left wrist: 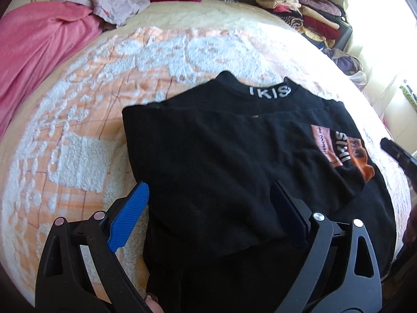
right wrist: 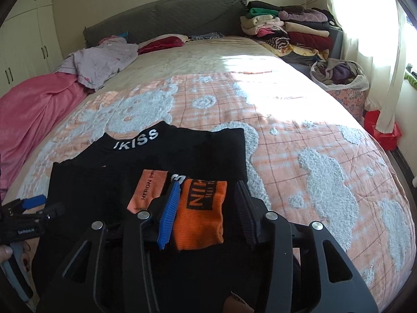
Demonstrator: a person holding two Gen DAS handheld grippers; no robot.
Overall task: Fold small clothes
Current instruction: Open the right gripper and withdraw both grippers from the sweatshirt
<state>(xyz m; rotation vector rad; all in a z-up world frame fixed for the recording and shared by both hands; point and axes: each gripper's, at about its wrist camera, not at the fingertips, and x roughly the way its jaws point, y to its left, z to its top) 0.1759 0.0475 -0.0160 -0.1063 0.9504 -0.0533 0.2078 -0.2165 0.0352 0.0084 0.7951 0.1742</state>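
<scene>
- Black fingers of my right gripper [right wrist: 206, 208] stand nearest, jaws parted over the orange patch [right wrist: 200, 214]; pads clear of the cloth, nothing grasped.
- My left gripper [left wrist: 211, 198] is spread wide, released, straddling the near left part of the black top [left wrist: 221, 151]; blue pad [left wrist: 127, 216] over the blanket, dark pad over the cloth.
- Black top lies flat and partly folded on the near part of the orange-and-white blanket [right wrist: 299, 140], white-lettered collar [right wrist: 138, 138] toward the far side.
- Pink sheet [right wrist: 34, 104] lies far left.
- Stacked clothes [right wrist: 286, 31] stand far right, beside the headboard [right wrist: 166, 15].
</scene>
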